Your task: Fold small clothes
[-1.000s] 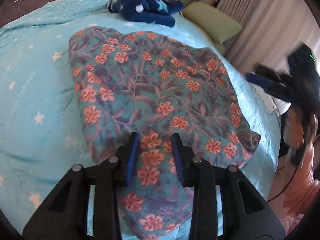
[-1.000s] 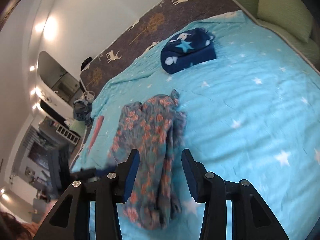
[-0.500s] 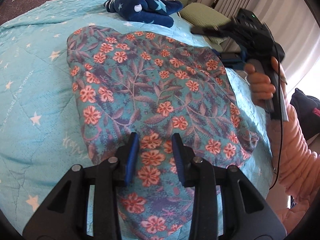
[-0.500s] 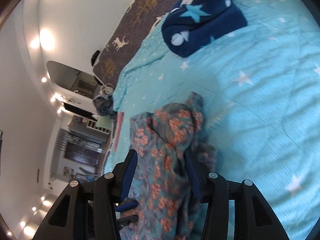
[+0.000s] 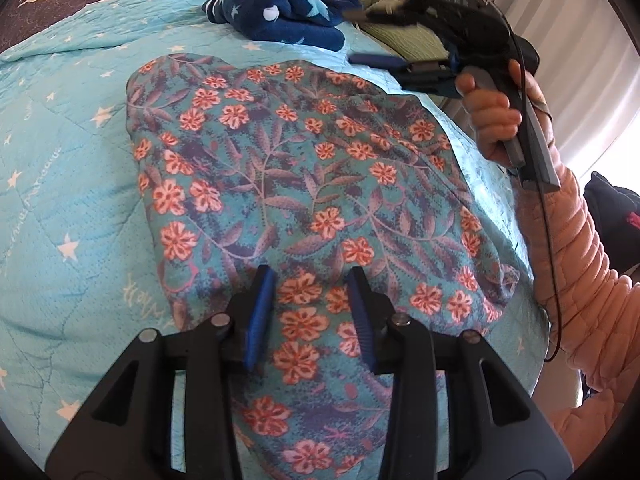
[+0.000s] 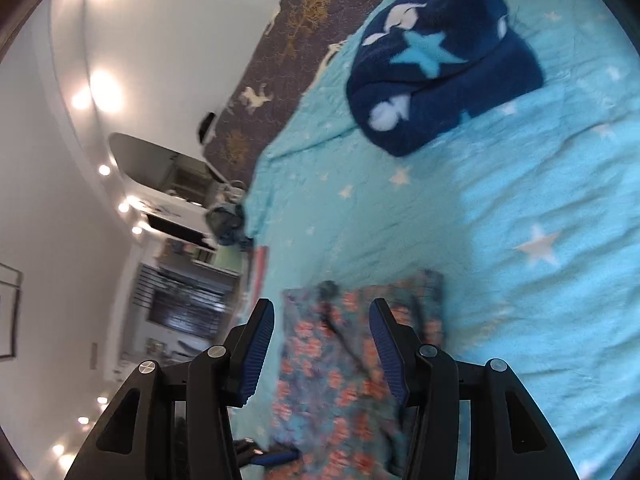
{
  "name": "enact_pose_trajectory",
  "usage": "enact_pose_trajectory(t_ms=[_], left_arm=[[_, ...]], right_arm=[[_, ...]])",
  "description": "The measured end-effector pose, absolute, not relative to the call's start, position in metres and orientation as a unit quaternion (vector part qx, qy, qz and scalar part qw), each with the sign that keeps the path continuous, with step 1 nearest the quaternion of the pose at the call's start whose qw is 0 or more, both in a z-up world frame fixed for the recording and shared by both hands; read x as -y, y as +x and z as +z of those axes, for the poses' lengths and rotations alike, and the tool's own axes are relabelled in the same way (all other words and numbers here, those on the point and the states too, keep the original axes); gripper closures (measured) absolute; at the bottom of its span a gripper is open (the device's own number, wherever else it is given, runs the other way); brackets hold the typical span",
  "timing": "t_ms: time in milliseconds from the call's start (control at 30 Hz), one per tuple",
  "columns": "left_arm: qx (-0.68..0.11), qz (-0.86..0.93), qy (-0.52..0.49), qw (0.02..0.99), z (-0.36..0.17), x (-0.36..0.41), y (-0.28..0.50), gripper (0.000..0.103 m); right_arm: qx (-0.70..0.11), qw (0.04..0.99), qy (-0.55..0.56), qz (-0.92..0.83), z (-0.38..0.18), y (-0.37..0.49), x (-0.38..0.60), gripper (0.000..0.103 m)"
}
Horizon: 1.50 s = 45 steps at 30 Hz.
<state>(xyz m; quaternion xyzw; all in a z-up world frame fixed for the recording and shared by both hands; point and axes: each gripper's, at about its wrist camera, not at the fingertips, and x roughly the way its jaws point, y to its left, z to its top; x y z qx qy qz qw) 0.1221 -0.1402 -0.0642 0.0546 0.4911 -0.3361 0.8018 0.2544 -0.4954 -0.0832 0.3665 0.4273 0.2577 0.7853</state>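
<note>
Right gripper [image 5: 384, 36] swung up past far corner, jaws apart, empty. Left gripper [image 5: 310, 312] hovers over near hem, half-open, gripping nothing. Floral garment [image 5: 304, 184] flat on quilt [image 5: 68, 176]: soft, floppy; pinch corners.

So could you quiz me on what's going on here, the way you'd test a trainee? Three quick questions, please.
1. True or false: the left gripper has its jaws clamped shut on the floral garment.
2. Which lies farther up the bed, toward the headboard: A) the floral garment, B) the navy star fleece, C) both level?
3. Fill in: the person's hand holds the right gripper raised above the ______ corner of the floral garment.

Key
1. False: its jaws stand apart, with floral cloth showing between them.
2. B.
3. Far right, near the green pillow.
</note>
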Motion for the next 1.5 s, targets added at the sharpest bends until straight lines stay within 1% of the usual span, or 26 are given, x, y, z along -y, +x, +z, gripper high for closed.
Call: enact_pose_trajectory(t_ms=[167, 333, 400, 567, 667, 767, 800, 833, 867, 967, 1000, 1033, 1067, 1100, 1133, 1200, 1233, 1267, 1333, 1400, 1500], left_arm=[[-0.49, -0.338, 0.055, 0.801, -0.065, 0.139, 0.121, 0.061], [-0.492, -0.34, 0.057, 0.8, -0.064, 0.143, 0.123, 0.056], [-0.491, -0.338, 0.062, 0.801, -0.064, 0.145, 0.123, 0.055], [-0.49, -0.337, 0.058, 0.802, -0.062, 0.143, 0.122, 0.055], [-0.49, -0.336, 0.053, 0.802, -0.06, 0.142, 0.122, 0.055], [-0.489, -0.332, 0.045, 0.806, -0.057, 0.14, 0.124, 0.055], [-0.487, -0.329, 0.044, 0.808, -0.055, 0.139, 0.126, 0.055], [-0.484, -0.325, 0.043, 0.811, -0.053, 0.139, 0.127, 0.055], [-0.478, -0.32, 0.042, 0.817, -0.05, 0.14, 0.129, 0.055], [-0.465, -0.306, 0.04, 0.83, -0.046, 0.14, 0.137, 0.055], [-0.466, -0.292, 0.048, 0.834, -0.049, 0.139, 0.141, 0.058], [-0.471, -0.274, 0.056, 0.837, -0.056, 0.136, 0.146, 0.064], [-0.483, -0.26, 0.054, 0.835, -0.066, 0.131, 0.151, 0.08], [-0.486, -0.256, 0.041, 0.835, -0.073, 0.123, 0.155, 0.088], [-0.484, -0.26, 0.022, 0.835, -0.075, 0.116, 0.156, 0.089], [-0.492, -0.261, -0.01, 0.831, -0.072, 0.105, 0.157, 0.089], [-0.49, -0.261, -0.013, 0.832, -0.07, 0.103, 0.155, 0.089], [-0.488, -0.259, -0.009, 0.833, -0.067, 0.103, 0.152, 0.089], [-0.484, -0.257, 0.001, 0.837, -0.061, 0.105, 0.146, 0.089], [-0.478, -0.257, 0.007, 0.84, -0.058, 0.109, 0.141, 0.081], [-0.474, -0.258, 0.015, 0.842, -0.058, 0.114, 0.136, 0.078]], right_arm=[[-0.469, 0.753, 0.369, 0.279, -0.108, 0.24, 0.497, 0.052], [-0.458, 0.728, 0.393, 0.326, -0.107, 0.261, 0.48, 0.052], [-0.439, 0.733, 0.407, 0.325, -0.098, 0.277, 0.474, 0.052], [-0.344, 0.761, 0.459, 0.303, -0.065, 0.279, 0.5, 0.052], [-0.344, 0.808, 0.413, 0.241, -0.049, 0.263, 0.514, 0.052], [-0.371, 0.845, 0.329, 0.2, -0.04, 0.237, 0.507, 0.053], [-0.38, 0.848, 0.308, 0.205, -0.039, 0.229, 0.503, 0.055], [-0.388, 0.85, 0.283, 0.216, -0.039, 0.22, 0.491, 0.064], [-0.396, 0.851, 0.262, 0.225, -0.039, 0.211, 0.482, 0.076], [-0.417, 0.85, 0.197, 0.254, -0.047, 0.189, 0.437, 0.091], [-0.43, 0.848, 0.178, 0.252, -0.054, 0.183, 0.425, 0.091], [-0.442, 0.851, 0.16, 0.234, -0.065, 0.182, 0.42, 0.091], [-0.454, 0.858, 0.134, 0.2, -0.075, 0.183, 0.416, 0.095], [-0.456, 0.873, 0.086, 0.149, -0.088, 0.187, 0.412, 0.1], [-0.45, 0.88, 0.066, 0.134, -0.096, 0.189, 0.411, 0.101], [-0.435, 0.886, 0.092, 0.129, -0.092, 0.184, 0.415, 0.101], [-0.428, 0.892, 0.087, 0.117, -0.084, 0.178, 0.415, 0.1], [-0.418, 0.899, 0.079, 0.107, -0.076, 0.171, 0.412, 0.095], [-0.388, 0.913, 0.064, 0.109, -0.058, 0.15, 0.407, 0.094], [-0.377, 0.914, 0.066, 0.134, -0.048, 0.129, 0.401, 0.093], [-0.391, 0.909, 0.06, 0.13, -0.052, 0.104, 0.397, 0.088]])
